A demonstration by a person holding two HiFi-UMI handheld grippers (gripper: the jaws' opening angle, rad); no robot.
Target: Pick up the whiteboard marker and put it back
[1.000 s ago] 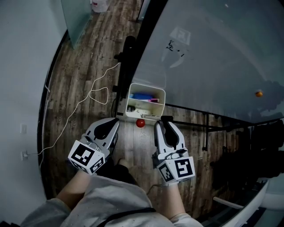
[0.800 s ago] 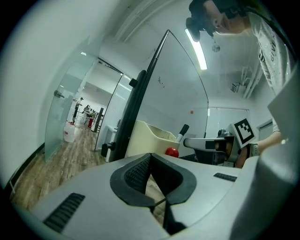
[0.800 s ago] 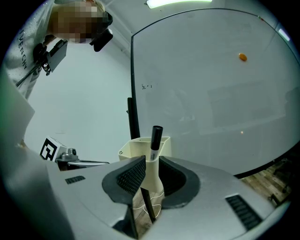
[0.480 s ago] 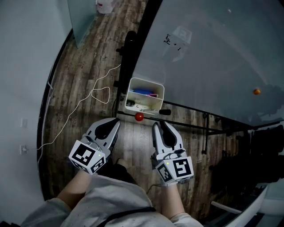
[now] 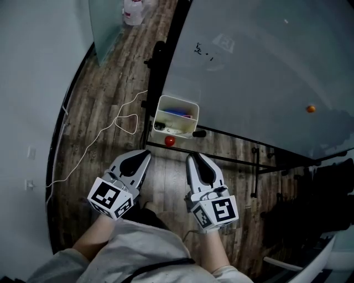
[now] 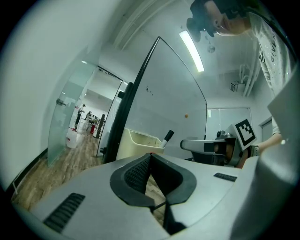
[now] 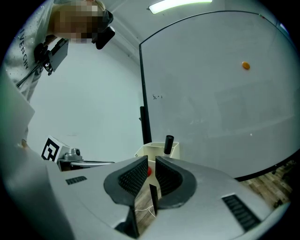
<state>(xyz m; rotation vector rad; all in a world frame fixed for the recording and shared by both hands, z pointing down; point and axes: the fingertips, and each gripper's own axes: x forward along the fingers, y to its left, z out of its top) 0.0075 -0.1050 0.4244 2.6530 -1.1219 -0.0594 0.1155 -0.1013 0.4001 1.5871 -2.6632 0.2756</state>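
Two forearms reach in from the bottom edge, side by side, each w/ one gripper held roughly level and pointing fwd at the whiteboard stand.

Far left on the wood floor (image 5: 105,88): 1 white cable (image 5: 110,124), looped. 1 white jug (image 5: 133,11) at the top edge.

The left hand-held gripper (image 5: 144,153) has its marker cube nearest the person. Jaw tips meet and are clenched on nothing; its own view shows only floor below the pads.

Centre: 1 white bin (image 5: 191,105) sits at the foot of the board's dark post. 1 red ball (image 5: 170,141) is just at the bin's near edge.

The right hand-held gripper (image 5: 192,157) points straight at the bin, tilted a touch down. Its jaws have just been closing and now stand a narrow slit apart, gripping nothing; thru the slit its view shows the ball and bin beyond.

The 1 whiteboard marker (image 5: 199,133) stands in the bin's right corner, black cap poking up over the rim, well apart from both grippers.

Right: 1 big whiteboard (image 5: 265,72) w/ a few small scribbles near its top left and 1 orange dot (image 5: 311,109) stuck on it.
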